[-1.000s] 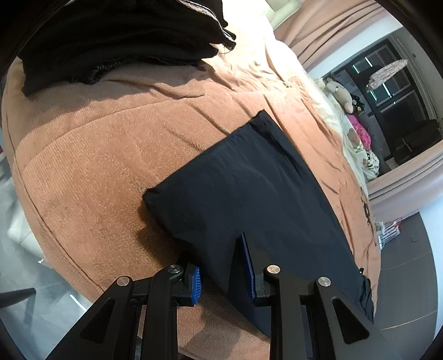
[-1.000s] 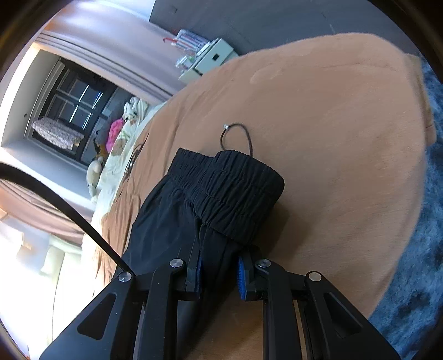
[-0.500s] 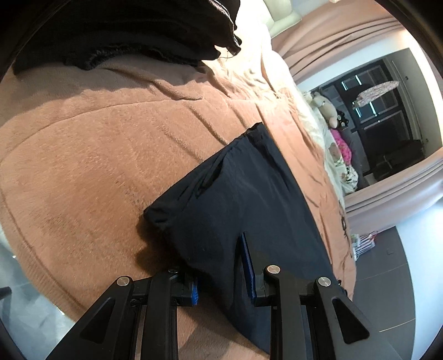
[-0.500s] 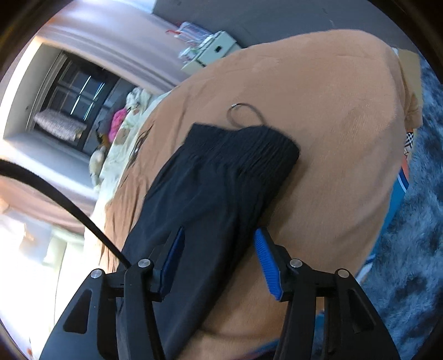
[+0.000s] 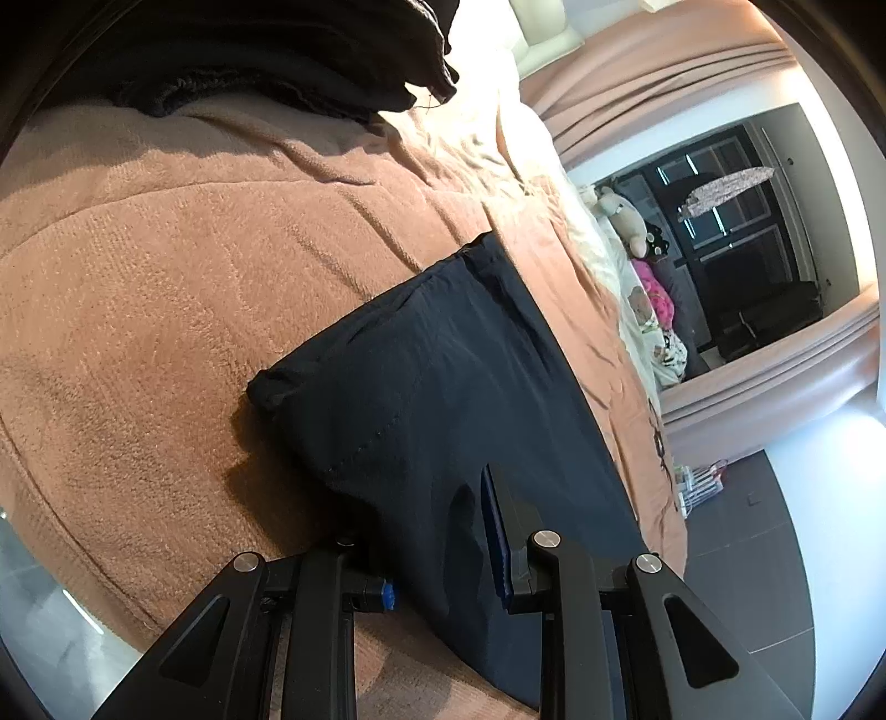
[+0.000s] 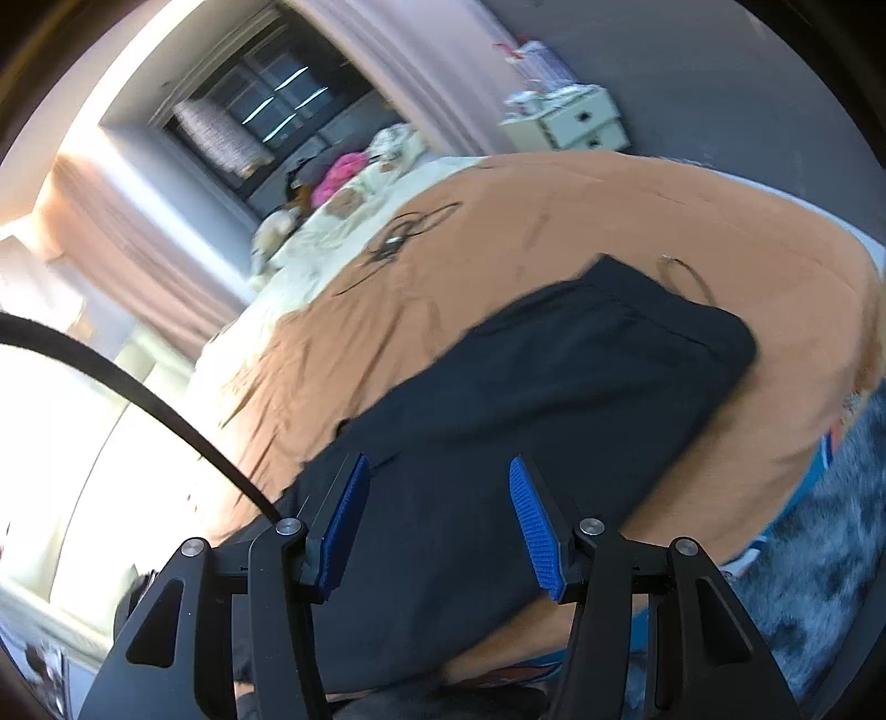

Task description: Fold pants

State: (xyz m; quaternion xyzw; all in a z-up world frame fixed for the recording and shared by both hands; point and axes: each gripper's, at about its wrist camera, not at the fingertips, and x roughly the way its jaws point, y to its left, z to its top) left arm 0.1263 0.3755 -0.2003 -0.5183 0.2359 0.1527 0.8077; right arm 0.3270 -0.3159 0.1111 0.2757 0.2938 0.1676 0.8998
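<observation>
Black pants (image 5: pixel 443 376) lie flat in a long strip on a brown blanket (image 5: pixel 166 266) on a bed. My left gripper (image 5: pixel 437 548) is at the near edge of the leg end; one finger lies on top of the fabric, the other is under its edge, with cloth between them. In the right wrist view the pants (image 6: pixel 526 399) show with the waistband end at the upper right. My right gripper (image 6: pixel 437 509) is open and empty, held above the middle of the pants.
A pile of dark clothes (image 5: pixel 266 50) sits at the far end of the blanket. A thin ring (image 6: pixel 684 274) lies beside the waistband. Plush toys (image 5: pixel 626 221) and a pale quilt lie along the bed's far side. A grey rug (image 6: pixel 819 509) covers the floor.
My right gripper let go of the waistband, opened wide and pulled back along the pants. The bunched waistband now lies flat. My left gripper stayed at the leg end and lowered slightly.
</observation>
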